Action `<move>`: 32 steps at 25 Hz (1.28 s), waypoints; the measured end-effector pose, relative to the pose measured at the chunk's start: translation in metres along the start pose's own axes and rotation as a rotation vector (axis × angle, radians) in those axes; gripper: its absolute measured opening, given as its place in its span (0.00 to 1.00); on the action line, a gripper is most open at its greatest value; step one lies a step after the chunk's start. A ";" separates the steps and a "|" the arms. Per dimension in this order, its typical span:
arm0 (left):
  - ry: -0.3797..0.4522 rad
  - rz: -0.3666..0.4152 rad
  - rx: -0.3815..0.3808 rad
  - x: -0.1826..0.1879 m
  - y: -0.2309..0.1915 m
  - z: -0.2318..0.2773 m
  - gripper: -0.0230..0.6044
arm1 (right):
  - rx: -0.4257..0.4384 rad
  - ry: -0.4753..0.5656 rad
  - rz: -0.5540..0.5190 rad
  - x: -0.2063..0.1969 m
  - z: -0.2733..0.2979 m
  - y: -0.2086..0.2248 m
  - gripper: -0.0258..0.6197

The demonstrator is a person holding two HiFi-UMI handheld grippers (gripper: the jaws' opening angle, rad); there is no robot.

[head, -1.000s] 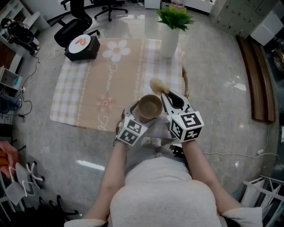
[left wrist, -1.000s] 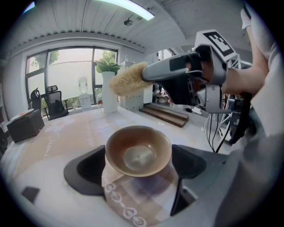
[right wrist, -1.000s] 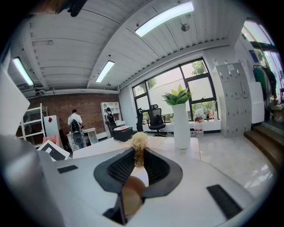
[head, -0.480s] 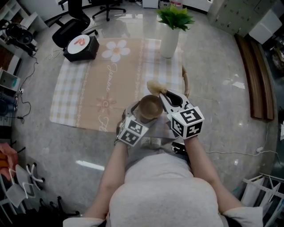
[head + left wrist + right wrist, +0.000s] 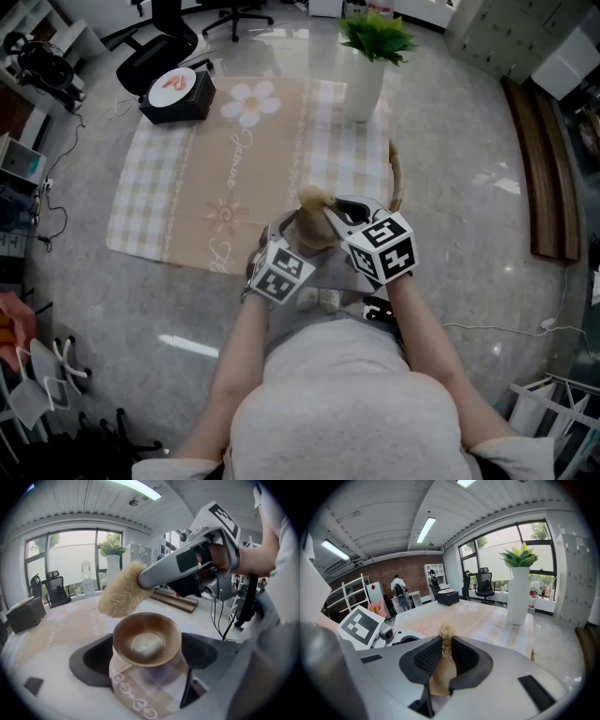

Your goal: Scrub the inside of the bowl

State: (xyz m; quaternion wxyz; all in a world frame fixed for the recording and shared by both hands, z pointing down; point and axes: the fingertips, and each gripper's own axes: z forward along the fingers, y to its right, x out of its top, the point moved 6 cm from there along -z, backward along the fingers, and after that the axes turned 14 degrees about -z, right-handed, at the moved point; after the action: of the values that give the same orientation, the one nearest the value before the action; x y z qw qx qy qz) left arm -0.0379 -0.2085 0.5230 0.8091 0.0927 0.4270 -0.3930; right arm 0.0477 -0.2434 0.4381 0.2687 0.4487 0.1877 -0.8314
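I am bringing my right gripper (image 5: pixel 339 216) in towards the bowl (image 5: pixel 146 639) from its right side. The scrubbing brush (image 5: pixel 123 596) clamped in that gripper is travelling with it. The fibrous head, which earlier stood out beyond the bowl's far-right rim, is now hanging just above the bowl's far rim, clear of the bowl's inside and overlapping its mouth in the head view.

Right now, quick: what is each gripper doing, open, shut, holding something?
Left gripper: shut on the bowl, open side up.
Right gripper: shut on the scrub brush by its handle, with the head just above the bowl's far rim.
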 end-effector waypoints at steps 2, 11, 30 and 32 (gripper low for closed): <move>-0.004 0.001 0.000 0.000 0.000 0.000 0.74 | 0.018 -0.030 -0.033 0.000 0.004 -0.002 0.13; -0.005 0.000 -0.002 0.001 -0.001 0.000 0.74 | 0.081 -0.128 -0.124 0.001 0.021 -0.004 0.13; -0.012 0.003 -0.007 0.001 -0.001 0.001 0.74 | 0.031 -0.193 -0.194 -0.009 0.014 0.020 0.13; -0.014 0.005 -0.008 0.002 -0.001 0.001 0.74 | 0.026 -0.198 -0.184 -0.011 0.011 0.024 0.13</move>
State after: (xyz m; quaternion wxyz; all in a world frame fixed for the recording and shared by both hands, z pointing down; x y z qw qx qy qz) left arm -0.0380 -0.2108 0.5226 0.8133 0.0878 0.4227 -0.3900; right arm 0.0606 -0.2650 0.4515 0.2027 0.3489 0.1900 -0.8950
